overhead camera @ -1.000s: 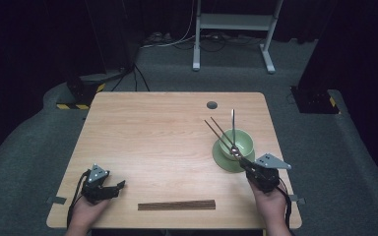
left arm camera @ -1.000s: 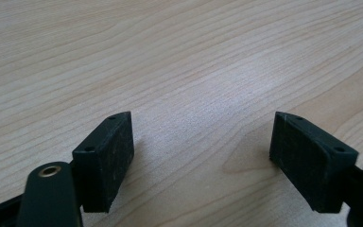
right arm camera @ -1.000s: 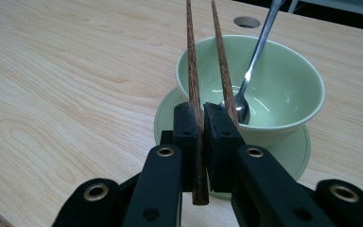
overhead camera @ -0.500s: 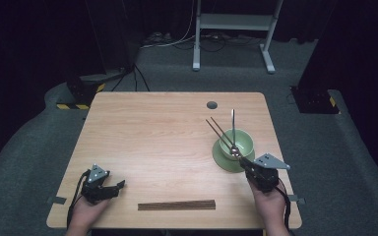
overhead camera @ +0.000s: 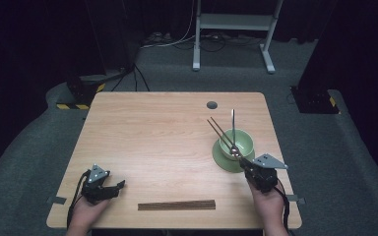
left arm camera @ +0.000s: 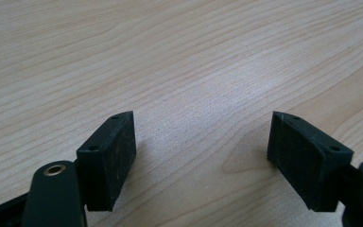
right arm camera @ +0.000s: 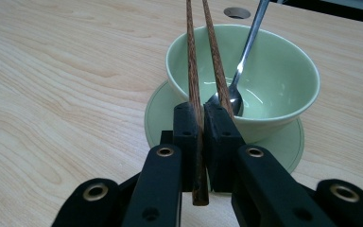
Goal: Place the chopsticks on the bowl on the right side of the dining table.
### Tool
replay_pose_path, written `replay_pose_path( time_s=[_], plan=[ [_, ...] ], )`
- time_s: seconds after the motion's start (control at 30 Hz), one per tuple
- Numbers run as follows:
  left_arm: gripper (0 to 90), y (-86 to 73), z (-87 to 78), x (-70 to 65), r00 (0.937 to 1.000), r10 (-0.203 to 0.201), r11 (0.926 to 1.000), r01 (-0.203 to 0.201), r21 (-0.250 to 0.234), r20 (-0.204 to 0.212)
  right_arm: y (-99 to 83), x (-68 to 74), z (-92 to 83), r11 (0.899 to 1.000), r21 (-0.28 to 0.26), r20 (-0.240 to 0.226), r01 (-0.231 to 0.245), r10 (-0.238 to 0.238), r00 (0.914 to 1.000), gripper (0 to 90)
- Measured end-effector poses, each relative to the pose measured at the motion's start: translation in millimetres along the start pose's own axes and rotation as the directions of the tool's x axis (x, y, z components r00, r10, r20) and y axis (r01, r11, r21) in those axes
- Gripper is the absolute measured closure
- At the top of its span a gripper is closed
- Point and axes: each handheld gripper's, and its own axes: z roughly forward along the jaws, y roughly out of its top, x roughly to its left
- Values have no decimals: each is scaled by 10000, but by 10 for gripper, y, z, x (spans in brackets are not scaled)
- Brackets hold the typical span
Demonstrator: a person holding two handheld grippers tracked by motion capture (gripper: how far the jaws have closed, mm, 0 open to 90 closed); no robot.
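Chopsticks (overhead camera: 220, 132) in high view: one pair clamped in right tool (overhead camera: 246, 162), tips angled up over the green bowl (overhead camera: 236, 142) on its saucer (overhead camera: 226, 162) w/ a spoon (overhead camera: 233, 125) in it; a second pair (overhead camera: 176, 205) lies flat near the worktop (overhead camera: 167, 128) front edge, left tool (overhead camera: 112, 188) beside it, off to the left. Left gripper view: jaws wide apart, nothing between, just bare wood. Right gripper view: jaws closed on the sticks' butt ends at bowl rim, so prob. mid-placing; next needs lowering tips into bowl, then easing jaws apart w/o tipping it.
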Motion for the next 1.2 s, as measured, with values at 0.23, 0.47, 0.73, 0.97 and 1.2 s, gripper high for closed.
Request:
replay_pose_path(
  time_s=[0.23, 0.47, 0.73, 0.97, 1.2],
  plan=[
    [249, 1, -2, 1, 10000, 50, 10000, -50, 6, -15, -10, -21, 19, 10000, 71, 79, -52, 52, 10000, 840],
    [250, 0, 0, 0, 10000, 14, 10000, -14, 1, 4, -4, -15, 36, 10000, 81, 156, -15, 14, 9999, 838],
    [251, 0, -2, 0, 10000, 52, 10000, -52, 4, -17, -9, -25, 33, 10000, 57, 208, -52, 50, 9998, 832],
    [252, 0, -3, 0, 10000, 57, 10000, -57, 4, -23, 24, -45, -50, 9993, -314, 243, -188, 196, 9995, 724],
    [254, -3, -6, -2, 10000, 1, 10000, -1, 14, -28, -54, -98, -175, 9975, -697, 406, -140, 169, 9990, 462]
  ],
)
